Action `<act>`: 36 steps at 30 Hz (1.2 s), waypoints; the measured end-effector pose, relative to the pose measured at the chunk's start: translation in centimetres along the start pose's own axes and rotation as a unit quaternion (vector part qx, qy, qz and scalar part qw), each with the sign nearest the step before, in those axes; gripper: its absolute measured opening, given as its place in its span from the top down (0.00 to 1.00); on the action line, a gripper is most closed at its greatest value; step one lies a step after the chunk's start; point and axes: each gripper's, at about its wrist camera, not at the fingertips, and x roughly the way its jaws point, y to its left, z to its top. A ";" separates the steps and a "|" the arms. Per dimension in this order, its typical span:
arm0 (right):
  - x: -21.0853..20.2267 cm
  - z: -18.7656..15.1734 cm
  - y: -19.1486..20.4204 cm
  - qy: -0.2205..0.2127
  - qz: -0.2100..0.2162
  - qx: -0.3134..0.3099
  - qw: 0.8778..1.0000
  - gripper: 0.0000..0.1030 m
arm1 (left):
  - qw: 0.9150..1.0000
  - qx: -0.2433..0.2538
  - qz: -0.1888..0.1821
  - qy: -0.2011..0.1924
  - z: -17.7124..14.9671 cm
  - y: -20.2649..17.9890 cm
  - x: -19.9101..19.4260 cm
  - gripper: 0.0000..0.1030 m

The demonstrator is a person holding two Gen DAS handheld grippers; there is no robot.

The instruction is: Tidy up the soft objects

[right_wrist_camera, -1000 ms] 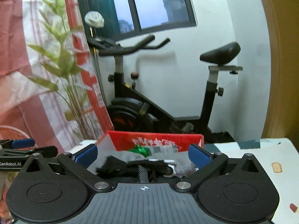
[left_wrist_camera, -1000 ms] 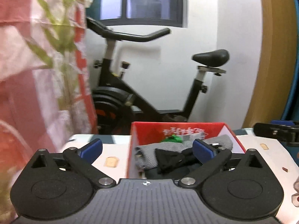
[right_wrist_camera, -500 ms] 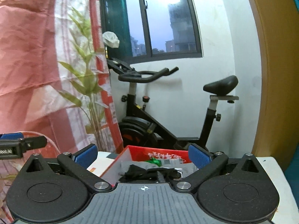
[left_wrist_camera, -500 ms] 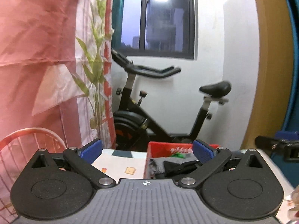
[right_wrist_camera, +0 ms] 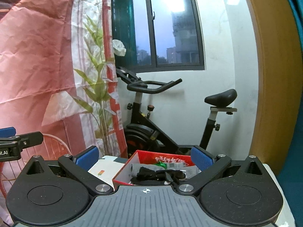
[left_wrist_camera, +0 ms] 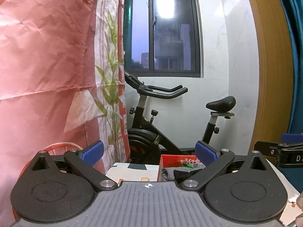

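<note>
The left gripper (left_wrist_camera: 149,152) is being held wide apart, with nothing between its blue pads (left_wrist_camera: 92,151). The right gripper (right_wrist_camera: 144,156) is likewise being held spread wide and empty, and each gripper is being glimpsed at the edge of the other's view. Both are being kept above a white table (right_wrist_camera: 106,167) printed with small coloured motifs.

Just beyond the fingers, a red box (right_wrist_camera: 123,176) is being seen standing on that table, its inner far wall carrying white lettering. Inside it, a grey cloth (right_wrist_camera: 135,167) is being shown lying along the bottom, with black soft items (right_wrist_camera: 151,173) piled on top of it and a small green item (right_wrist_camera: 160,164) tucked against the far wall. From the left wrist view the same box (left_wrist_camera: 161,162) is being seen slightly to the right of centre, partly hidden by the right finger.

Behind the table, a black exercise bike (left_wrist_camera: 151,130) is being seen standing against a white wall. To the left, a pink curtain (left_wrist_camera: 41,66) with a bamboo print is being shown hanging, and a dark-framed window (right_wrist_camera: 161,28) is being seen above the bike.
</note>
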 end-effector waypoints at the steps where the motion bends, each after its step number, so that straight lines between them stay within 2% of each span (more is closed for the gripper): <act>1: -0.3 -0.1 0.0 -0.002 -0.002 0.000 1.000 0.00 | 1.000 -0.001 0.003 -0.002 0.0 0.0 -0.2 0.00; 7: -1.3 -0.7 -0.7 -0.003 -0.012 0.007 1.000 0.00 | 1.000 0.002 0.017 -0.014 -0.3 -0.3 -1.3 0.00; 15: -1.9 -1.1 -1.5 -0.007 -0.018 0.018 1.000 0.00 | 1.000 0.005 0.020 -0.009 -0.4 -0.4 -1.2 0.00; 36: -2.7 -0.8 -1.9 -0.014 -0.024 0.013 1.000 0.00 | 1.000 -0.001 0.006 0.002 -0.6 0.6 -0.6 0.00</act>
